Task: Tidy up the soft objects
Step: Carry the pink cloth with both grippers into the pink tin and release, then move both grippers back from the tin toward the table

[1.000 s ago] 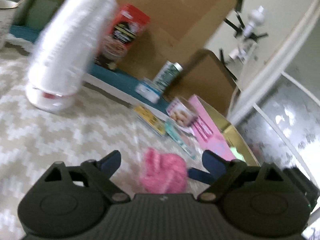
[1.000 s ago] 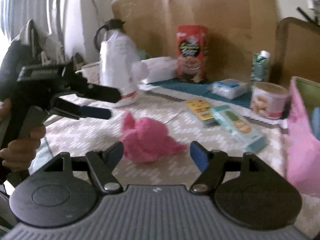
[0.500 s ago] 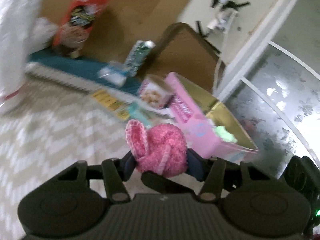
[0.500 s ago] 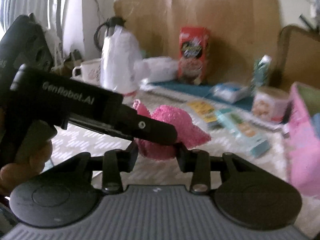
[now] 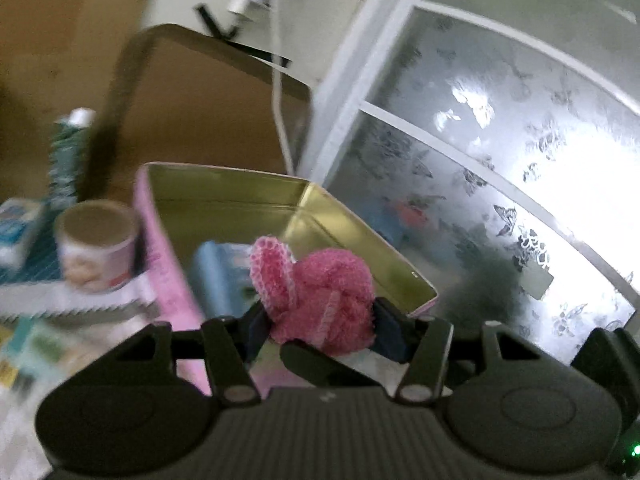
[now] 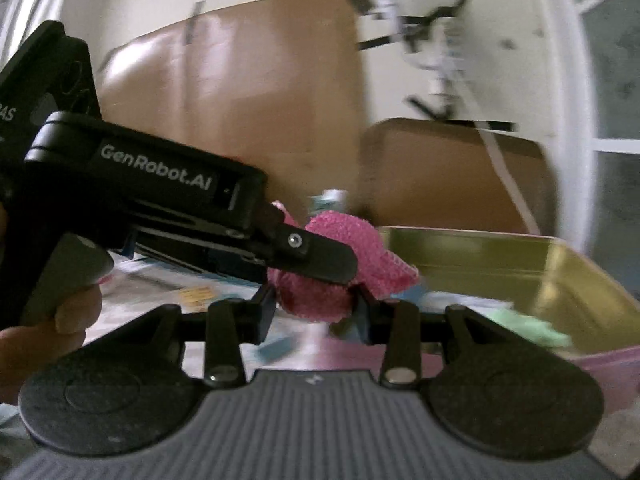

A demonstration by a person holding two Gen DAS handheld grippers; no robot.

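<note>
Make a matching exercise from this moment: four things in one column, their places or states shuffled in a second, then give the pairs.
1. pink knitted toy
2. pink tin
3. blue packet
4. round cup

A. open, gold inside
B. lying inside the tin
C. clamped by both the left gripper and the right gripper
D. standing outside the tin, to its left

Pairs: 1-C, 2-A, 3-B, 4-D

"GenRobot.AI" in pale letters on side of left gripper (image 6: pixel 316 268) body; other print too blurred.
</note>
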